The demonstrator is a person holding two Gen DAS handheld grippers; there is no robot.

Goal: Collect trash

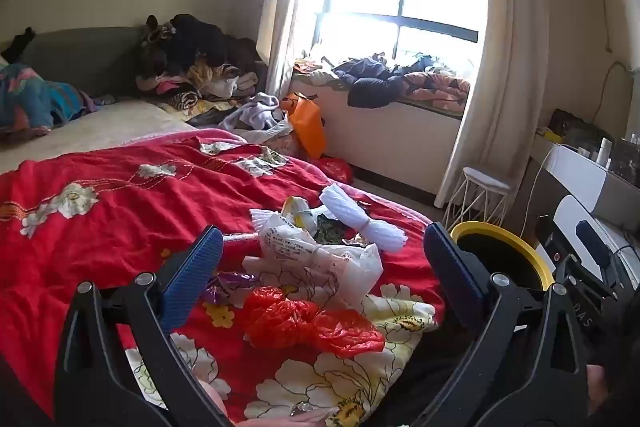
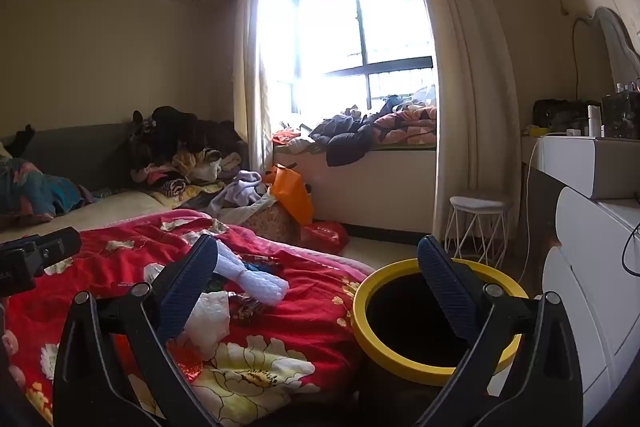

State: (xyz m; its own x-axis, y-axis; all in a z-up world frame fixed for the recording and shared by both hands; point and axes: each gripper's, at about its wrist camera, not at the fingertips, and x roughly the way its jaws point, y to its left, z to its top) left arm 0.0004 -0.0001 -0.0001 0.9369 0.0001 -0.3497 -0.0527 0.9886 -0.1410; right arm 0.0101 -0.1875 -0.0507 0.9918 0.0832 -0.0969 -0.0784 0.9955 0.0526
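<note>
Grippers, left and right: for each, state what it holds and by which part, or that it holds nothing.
Nothing is held. The left gripper and the right gripper are both open and empty.

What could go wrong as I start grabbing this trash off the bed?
The left gripper is open over thin, crumpled bags: the red bag and white bag could slip or snag the quilt. The pieces overlap, so lifting one may drag the purple wrapper off. The bin sits beside the bed; a light bag could miss it.

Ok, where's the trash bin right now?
The yellow-rimmed bin stands on the floor beside the bed's red quilt, lower right in both wrist views.
</note>
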